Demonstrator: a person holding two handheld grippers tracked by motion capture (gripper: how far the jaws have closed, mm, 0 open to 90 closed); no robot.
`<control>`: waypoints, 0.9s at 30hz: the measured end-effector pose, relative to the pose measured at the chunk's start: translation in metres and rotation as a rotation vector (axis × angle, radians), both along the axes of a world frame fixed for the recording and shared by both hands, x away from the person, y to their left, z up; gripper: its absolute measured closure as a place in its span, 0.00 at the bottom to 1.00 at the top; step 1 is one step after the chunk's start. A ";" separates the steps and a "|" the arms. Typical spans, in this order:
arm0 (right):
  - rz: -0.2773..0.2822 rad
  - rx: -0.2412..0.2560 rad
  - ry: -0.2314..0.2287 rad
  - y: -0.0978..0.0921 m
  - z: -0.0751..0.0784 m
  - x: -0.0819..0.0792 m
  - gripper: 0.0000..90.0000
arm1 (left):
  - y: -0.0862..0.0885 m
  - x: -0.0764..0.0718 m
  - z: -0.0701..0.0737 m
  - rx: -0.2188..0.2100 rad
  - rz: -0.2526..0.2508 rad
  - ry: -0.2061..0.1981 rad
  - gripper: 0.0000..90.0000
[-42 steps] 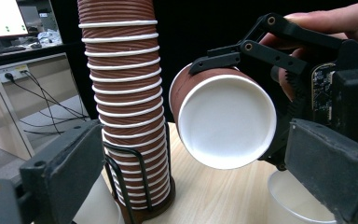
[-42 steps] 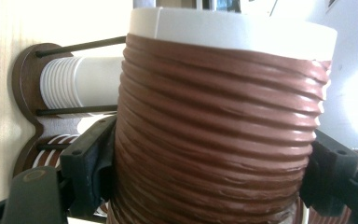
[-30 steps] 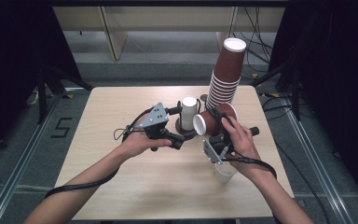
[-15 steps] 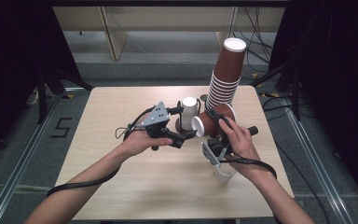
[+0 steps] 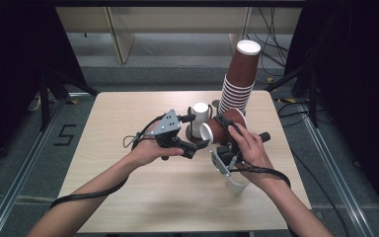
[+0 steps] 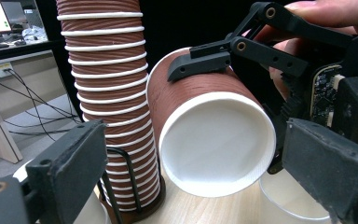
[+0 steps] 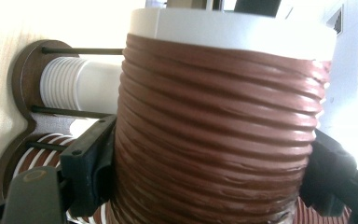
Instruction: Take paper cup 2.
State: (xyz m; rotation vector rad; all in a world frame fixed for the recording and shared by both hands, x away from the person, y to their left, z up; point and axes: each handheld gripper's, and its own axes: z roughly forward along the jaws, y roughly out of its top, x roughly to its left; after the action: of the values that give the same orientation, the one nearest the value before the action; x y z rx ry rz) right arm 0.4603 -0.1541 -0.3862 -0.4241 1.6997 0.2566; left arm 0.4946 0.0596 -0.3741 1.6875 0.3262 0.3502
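Right claw squeezes brown ribbed paper cup lying sideways; left claw wide apart, just beside cup's white rim

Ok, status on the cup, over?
Right gripper shut on brown cup, held sideways. Left gripper open near its rim. Cup stack close behind.

High view looks down; both gripper views closely share the brown cup
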 end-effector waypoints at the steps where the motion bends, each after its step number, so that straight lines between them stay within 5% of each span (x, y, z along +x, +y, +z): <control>1: 0.010 -0.018 -0.002 0.000 0.001 0.001 0.21 | -0.001 0.000 0.000 0.004 0.001 -0.003 0.07; 10: 0.010 -0.044 -0.014 0.002 0.003 0.001 0.21 | -0.010 0.000 -0.001 0.014 -0.009 -0.007 0.07; 11: 0.014 -0.006 -0.006 0.003 0.000 0.001 0.21 | -0.012 0.001 -0.001 0.012 -0.010 -0.003 0.07; 14: 0.006 -0.033 -0.014 0.003 0.002 0.000 0.21 | -0.015 0.001 -0.001 0.008 -0.011 -0.001 0.07; 16: 0.006 0.015 0.004 0.003 -0.001 0.000 0.21 | -0.017 0.001 -0.001 0.009 -0.012 -0.001 0.07; 27: 0.018 0.018 0.008 0.005 -0.002 0.000 0.21 | -0.023 0.004 -0.001 0.011 -0.015 -0.001 0.07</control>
State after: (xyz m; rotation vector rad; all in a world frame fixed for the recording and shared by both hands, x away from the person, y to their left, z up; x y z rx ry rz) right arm 0.4607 -0.1487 -0.3879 -0.4257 1.7012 0.2863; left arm 0.4982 0.0362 -0.3753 1.6998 0.3115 0.3427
